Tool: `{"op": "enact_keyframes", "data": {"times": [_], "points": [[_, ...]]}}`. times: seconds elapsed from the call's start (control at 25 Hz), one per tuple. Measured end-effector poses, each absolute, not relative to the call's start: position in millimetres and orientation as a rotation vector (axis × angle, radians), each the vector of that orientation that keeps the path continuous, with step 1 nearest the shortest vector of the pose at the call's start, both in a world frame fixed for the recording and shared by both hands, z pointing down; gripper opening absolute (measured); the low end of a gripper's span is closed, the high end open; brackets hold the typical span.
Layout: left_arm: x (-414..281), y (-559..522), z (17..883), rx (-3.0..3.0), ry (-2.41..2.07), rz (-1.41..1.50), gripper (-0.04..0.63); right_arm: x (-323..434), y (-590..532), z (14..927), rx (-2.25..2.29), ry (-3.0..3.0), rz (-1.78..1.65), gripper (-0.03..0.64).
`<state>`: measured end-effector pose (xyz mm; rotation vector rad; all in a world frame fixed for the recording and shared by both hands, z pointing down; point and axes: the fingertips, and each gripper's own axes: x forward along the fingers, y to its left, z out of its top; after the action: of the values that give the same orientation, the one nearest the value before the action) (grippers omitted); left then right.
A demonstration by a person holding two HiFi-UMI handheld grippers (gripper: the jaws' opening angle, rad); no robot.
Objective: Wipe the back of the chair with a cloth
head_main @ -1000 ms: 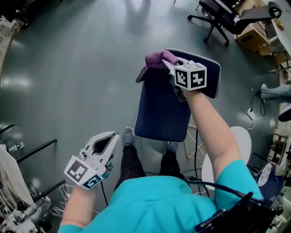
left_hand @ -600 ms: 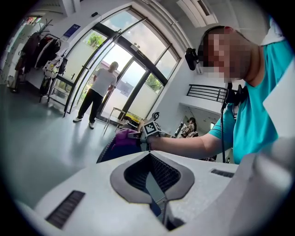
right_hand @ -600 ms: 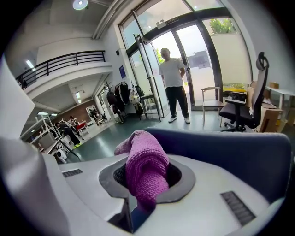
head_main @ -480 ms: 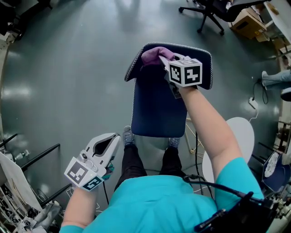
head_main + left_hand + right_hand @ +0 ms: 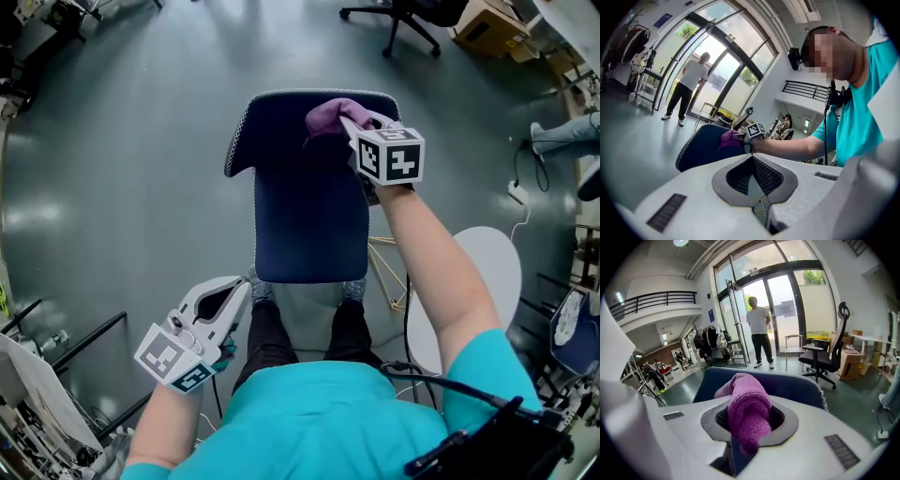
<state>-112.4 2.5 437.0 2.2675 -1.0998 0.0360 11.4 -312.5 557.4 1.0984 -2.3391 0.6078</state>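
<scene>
A dark blue chair (image 5: 309,216) stands in front of me, its backrest (image 5: 281,112) at the far side in the head view. My right gripper (image 5: 354,124) is shut on a purple cloth (image 5: 328,114) and holds it on the backrest's top edge, right of the middle. In the right gripper view the cloth (image 5: 747,413) bulges out between the jaws above the backrest (image 5: 792,386). My left gripper (image 5: 225,298) hangs low at the left, away from the chair, shut on nothing. The left gripper view shows the chair (image 5: 701,147) and the cloth (image 5: 727,138) from the side.
A black office chair (image 5: 403,14) and a cardboard box (image 5: 487,19) stand at the far right. A white round base (image 5: 492,281) lies right of the chair. Metal racks (image 5: 66,342) stand at the near left. A person (image 5: 759,331) stands by the glass doors.
The right gripper has slid the cloth along the backrest's top edge from its left corner to right of the middle. The chair has shifted left in view. The left gripper stays put.
</scene>
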Motion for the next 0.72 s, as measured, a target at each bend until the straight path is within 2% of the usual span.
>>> {"op": "enact_keyframes", "data": {"times": [0.52, 0.72], "points": [[-37.4, -27.6, 433.8, 2.326, -0.973, 0.081, 0.005, 185.9, -347.3, 551.1, 1.404, -2.192, 0.604, 0.083], [-24.4, -31.0, 435.7, 2.333, -0.953, 0.087, 0.005, 195.5, -343.9, 538.0, 1.37, -2.224, 0.555, 0.083]]}}
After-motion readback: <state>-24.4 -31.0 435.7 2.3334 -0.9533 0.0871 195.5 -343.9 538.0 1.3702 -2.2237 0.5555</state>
